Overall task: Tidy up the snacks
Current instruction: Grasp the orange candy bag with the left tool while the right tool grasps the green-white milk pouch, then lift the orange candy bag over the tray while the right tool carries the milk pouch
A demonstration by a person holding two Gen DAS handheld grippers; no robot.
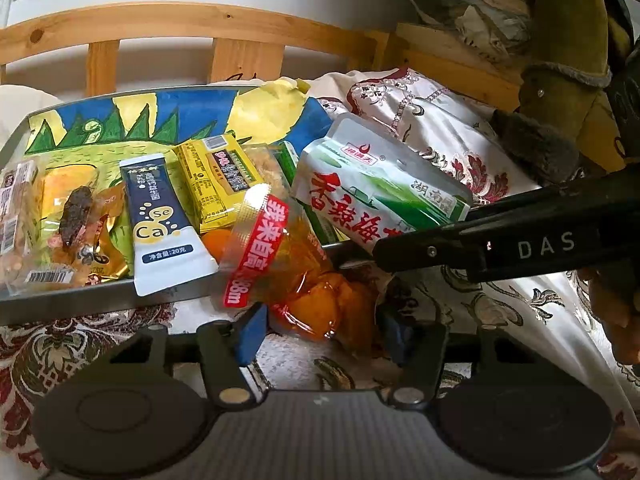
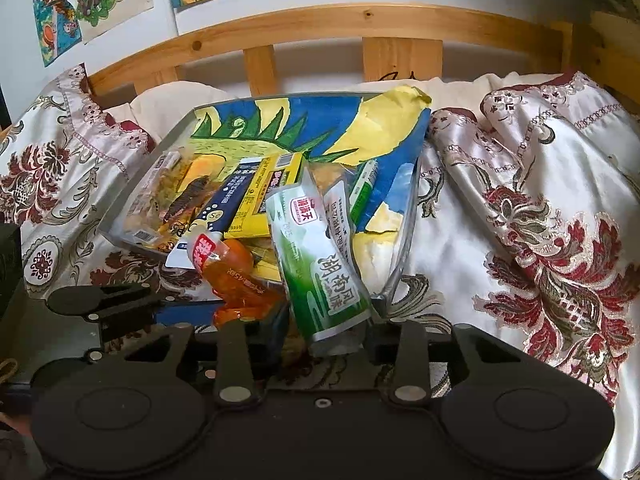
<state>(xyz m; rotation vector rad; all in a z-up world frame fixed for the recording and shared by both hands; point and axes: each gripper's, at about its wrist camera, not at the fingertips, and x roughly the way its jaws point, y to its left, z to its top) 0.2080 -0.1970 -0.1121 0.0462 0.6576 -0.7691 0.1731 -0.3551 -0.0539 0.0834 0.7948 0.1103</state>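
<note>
A grey tray (image 1: 72, 300) lined with a painted sheet holds several snack packets: a navy and white sachet (image 1: 160, 220), a yellow box (image 1: 218, 178) and a clear pack (image 1: 72, 216). My left gripper (image 1: 320, 332) stands wide, with the orange and red pouch (image 1: 296, 268) between its fingers over the tray's near rim. My right gripper (image 2: 326, 340) grips the bottom edge of the green and white seaweed packet (image 2: 316, 264) and holds it over the tray's right front; it enters the left wrist view from the right (image 1: 404, 246), with the packet (image 1: 380, 192).
The tray (image 2: 132, 196) lies on a floral satin bedspread (image 2: 540, 208) before a wooden slatted headboard (image 2: 320, 24). Drawings hang on the wall (image 2: 80, 4). A dark cloth heap (image 1: 560, 92) lies at the right in the left wrist view.
</note>
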